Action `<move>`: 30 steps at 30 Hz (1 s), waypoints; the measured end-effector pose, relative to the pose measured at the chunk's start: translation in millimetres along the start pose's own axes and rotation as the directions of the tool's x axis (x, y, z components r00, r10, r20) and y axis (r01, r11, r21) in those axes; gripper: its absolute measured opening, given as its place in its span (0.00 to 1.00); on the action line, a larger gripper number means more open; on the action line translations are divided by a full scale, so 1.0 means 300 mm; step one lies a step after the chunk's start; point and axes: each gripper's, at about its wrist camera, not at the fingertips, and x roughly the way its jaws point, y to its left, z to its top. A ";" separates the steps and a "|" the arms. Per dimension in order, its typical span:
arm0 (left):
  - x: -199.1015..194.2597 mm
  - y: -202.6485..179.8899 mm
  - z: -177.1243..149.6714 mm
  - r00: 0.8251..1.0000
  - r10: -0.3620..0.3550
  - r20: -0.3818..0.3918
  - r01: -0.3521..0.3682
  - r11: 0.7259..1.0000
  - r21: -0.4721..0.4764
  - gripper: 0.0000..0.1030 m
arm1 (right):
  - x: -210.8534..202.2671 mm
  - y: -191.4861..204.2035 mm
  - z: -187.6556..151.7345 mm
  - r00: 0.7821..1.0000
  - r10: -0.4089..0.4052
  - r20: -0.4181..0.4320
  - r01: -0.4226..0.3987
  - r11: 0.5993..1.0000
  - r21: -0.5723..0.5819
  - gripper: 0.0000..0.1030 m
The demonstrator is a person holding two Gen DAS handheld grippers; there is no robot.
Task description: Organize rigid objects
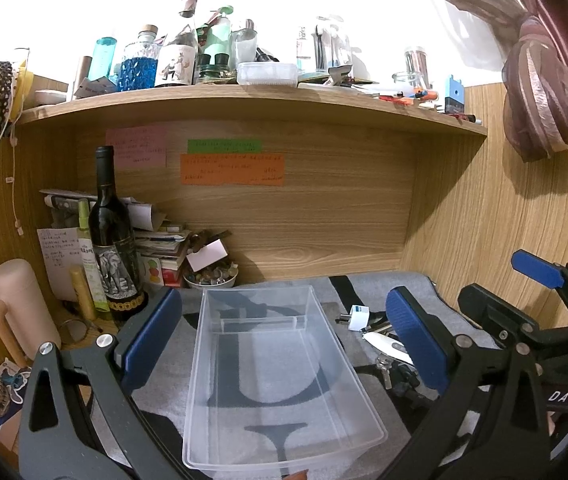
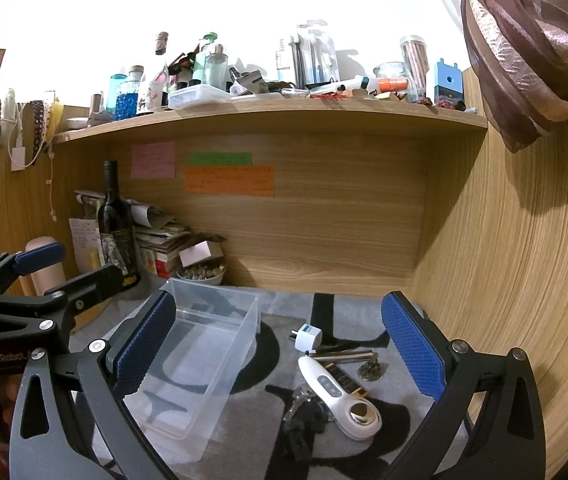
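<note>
Since the bin (image 1: 280, 380) is empty and the plug (image 2: 308, 336), keys (image 2: 299, 398) and white device (image 2: 337, 394) lie at its three o'clock, we judge nothing sorted, both jaws wide.

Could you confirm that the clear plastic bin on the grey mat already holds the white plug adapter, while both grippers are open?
Not quite: the clear plastic bin is empty. The right wrist view shows the white plug adapter lying on the grey mat beside the bin, with the other small items. Both the left gripper and the right gripper are indeed open.
</note>
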 end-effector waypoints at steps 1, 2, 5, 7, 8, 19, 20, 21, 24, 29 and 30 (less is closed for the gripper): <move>0.001 -0.001 0.000 1.000 0.000 0.000 0.000 1.000 0.000 1.00 | 0.001 0.000 0.000 1.000 0.002 0.000 -0.002 1.000 0.000 1.00; 0.001 -0.002 0.001 1.000 0.000 0.000 0.000 1.000 -0.001 1.00 | 0.001 0.001 -0.001 1.000 0.003 0.000 -0.003 1.000 -0.002 1.00; 0.001 0.001 0.001 1.000 -0.009 -0.004 0.009 1.000 -0.002 1.00 | 0.001 0.004 0.002 1.000 0.001 0.004 -0.001 1.000 -0.009 1.00; 0.003 0.002 0.002 1.000 -0.009 -0.004 0.009 1.000 -0.005 1.00 | 0.003 0.003 0.004 1.000 0.003 0.005 -0.003 1.000 -0.009 1.00; 0.004 0.003 0.004 1.000 -0.010 -0.006 0.010 1.000 -0.006 1.00 | 0.004 0.003 0.005 1.000 0.003 0.006 -0.003 1.000 -0.010 1.00; 0.048 0.034 0.000 0.999 0.030 -0.036 -0.030 1.000 0.000 1.00 | 0.075 -0.039 -0.005 0.999 -0.013 -0.050 0.014 1.000 0.012 1.00; 0.064 0.048 -0.002 0.998 0.034 -0.056 -0.034 0.999 -0.002 1.00 | 0.088 -0.050 -0.007 0.998 -0.021 -0.062 0.022 1.000 0.016 1.00; 0.081 0.064 -0.003 0.996 0.034 -0.080 -0.034 0.999 -0.004 1.00 | 0.101 -0.062 -0.009 0.997 -0.030 -0.073 0.031 0.999 0.022 1.00; 0.127 0.129 -0.012 0.988 0.038 -0.151 -0.042 0.999 -0.019 1.00 | 0.142 -0.106 -0.015 0.993 -0.042 -0.110 0.048 0.998 0.049 1.00; 0.194 0.246 -0.032 0.968 0.037 -0.248 -0.053 0.997 -0.057 0.94 | 0.207 -0.175 -0.031 0.982 -0.070 -0.173 0.086 0.992 0.089 0.99; 0.211 0.266 -0.038 0.962 0.046 -0.271 -0.064 0.996 -0.059 0.89 | 0.221 -0.186 -0.035 0.979 -0.075 -0.187 0.094 0.991 0.092 0.99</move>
